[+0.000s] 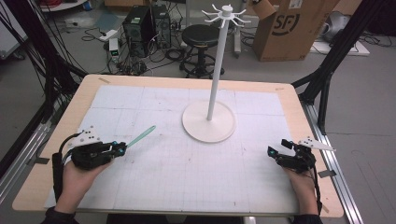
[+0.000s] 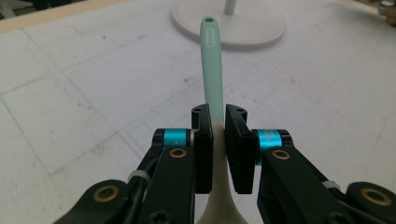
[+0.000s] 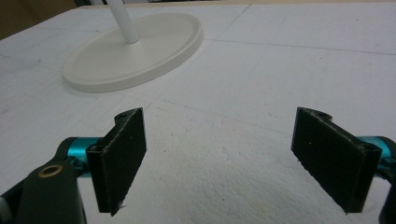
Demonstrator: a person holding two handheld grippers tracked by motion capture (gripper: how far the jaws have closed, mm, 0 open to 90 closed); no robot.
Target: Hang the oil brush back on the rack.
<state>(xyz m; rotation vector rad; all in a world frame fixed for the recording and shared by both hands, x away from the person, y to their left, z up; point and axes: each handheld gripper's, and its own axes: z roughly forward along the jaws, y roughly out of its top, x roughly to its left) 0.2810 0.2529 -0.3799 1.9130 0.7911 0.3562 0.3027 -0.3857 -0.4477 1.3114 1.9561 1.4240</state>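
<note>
Person at the near edge of a wooden table [image 1: 84,100] covered by a white gridded mat [image 1: 187,172], 1 gripper in each hand. Left gripper [image 1: 122,148] sits over the mat's near-left part, jaws clamped tight on a mint-green utensil [image 1: 141,136]. Left gripper view: the utensil's [image 2: 212,70] slim handle sticks forward and up out of the jaws, small hole at its far tip, cream-coloured part widening below the jaws toward the camera; what kind of utensil, cannot tell. Handle tip points toward the white stand [image 1: 212,93], not touching it.

Stand: round flat base on the mat's far-centre, tall thin upright pole, ring of small hooks at the top. All hooks bare.

Right gripper [image 1: 271,151] over the near-right part of the mat, jaws spread wide, nothing between them. Right gripper view: stand base [image 3: 135,49] ahead and to the left, well apart from the jaws.

Floor behind the table: black stool [image 1: 201,37], cardboard box [image 1: 292,28], computer towers [image 1: 147,25], loose cables.
</note>
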